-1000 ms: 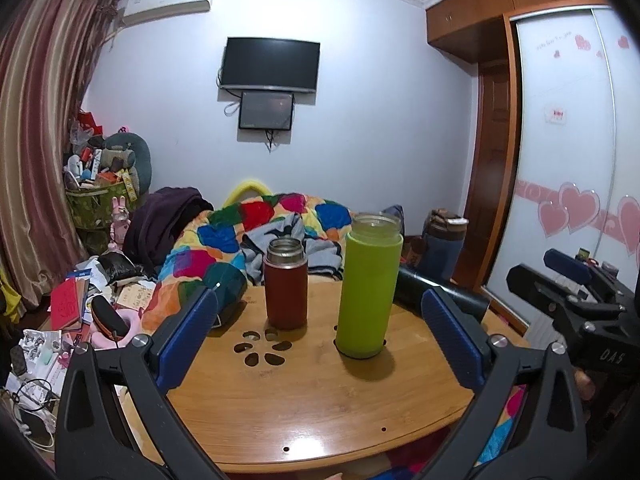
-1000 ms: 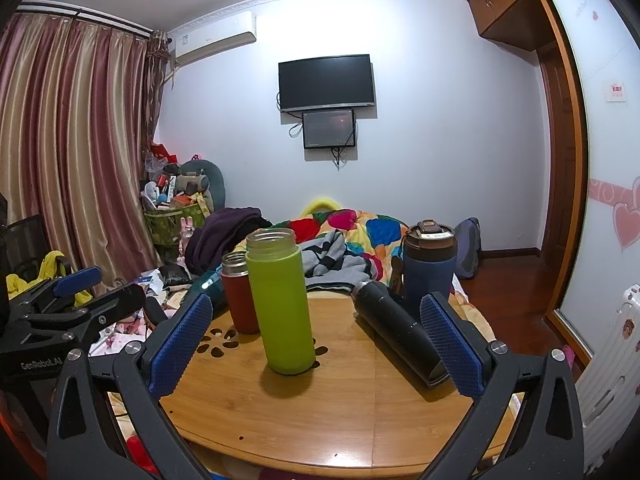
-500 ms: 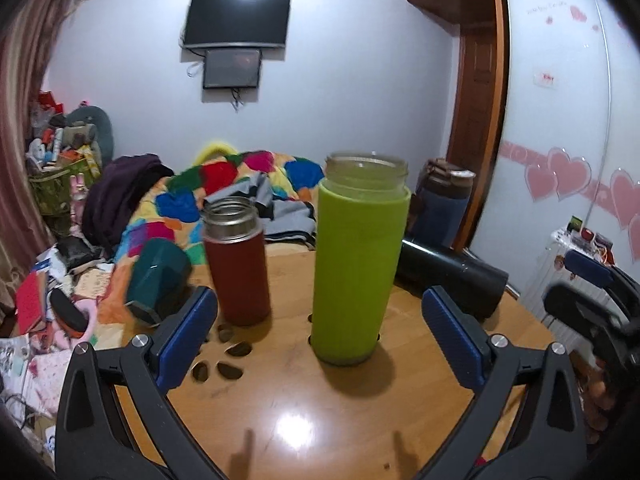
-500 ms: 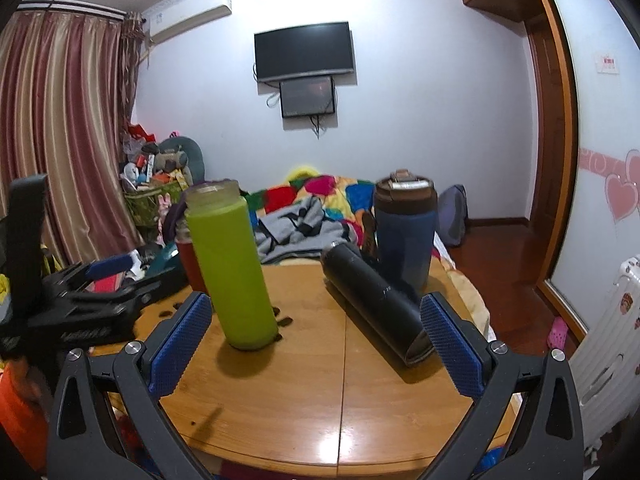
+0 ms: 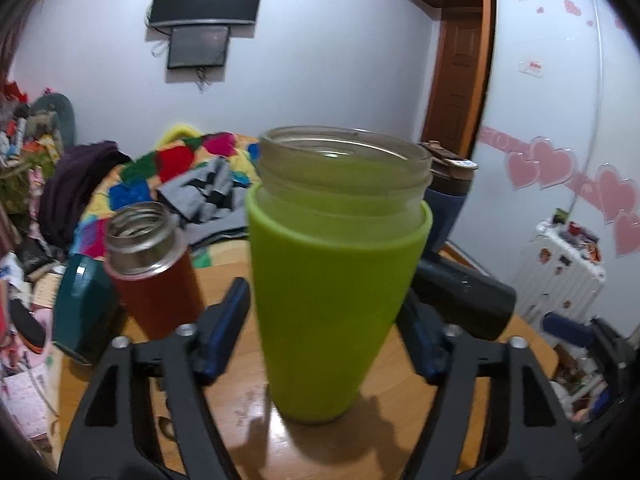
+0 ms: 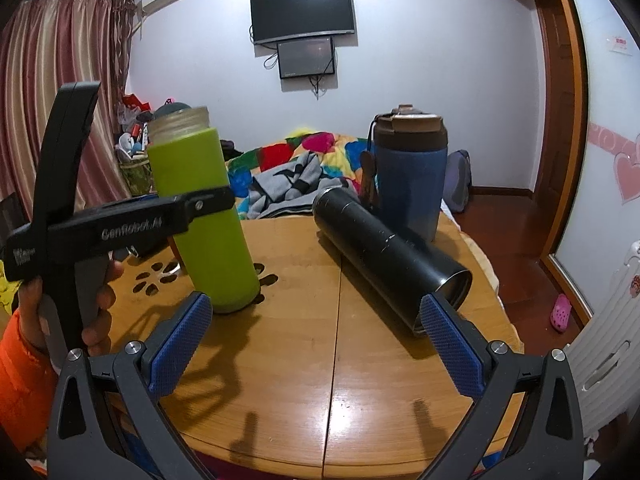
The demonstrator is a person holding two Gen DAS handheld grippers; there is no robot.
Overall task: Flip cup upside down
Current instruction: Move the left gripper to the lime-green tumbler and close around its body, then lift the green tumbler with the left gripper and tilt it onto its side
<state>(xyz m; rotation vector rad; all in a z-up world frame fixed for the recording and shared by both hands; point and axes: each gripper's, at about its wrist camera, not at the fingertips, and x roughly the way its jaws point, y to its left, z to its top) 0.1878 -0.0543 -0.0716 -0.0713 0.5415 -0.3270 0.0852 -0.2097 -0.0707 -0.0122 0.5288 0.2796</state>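
Left wrist view: the green cup [image 5: 336,280] stands upright between the left gripper [image 5: 324,320] pads, which look pressed to its sides, mouth up, long axis vertical, glass rim bare.

Right wrist view: the cup stands near the table [image 6: 360,360] left edge; the right gripper [image 6: 316,344] hangs apart, empty, farther off

Five drinking vessels are in view. One green cup [image 5: 332,276] stands between the left jaws. Beside it to the left are one red flask [image 5: 154,276] and one teal cup [image 5: 80,304]. One black tumbler [image 6: 384,264] lies ahead of the right jaws, with one blue bottle [image 6: 412,176] beyond it.
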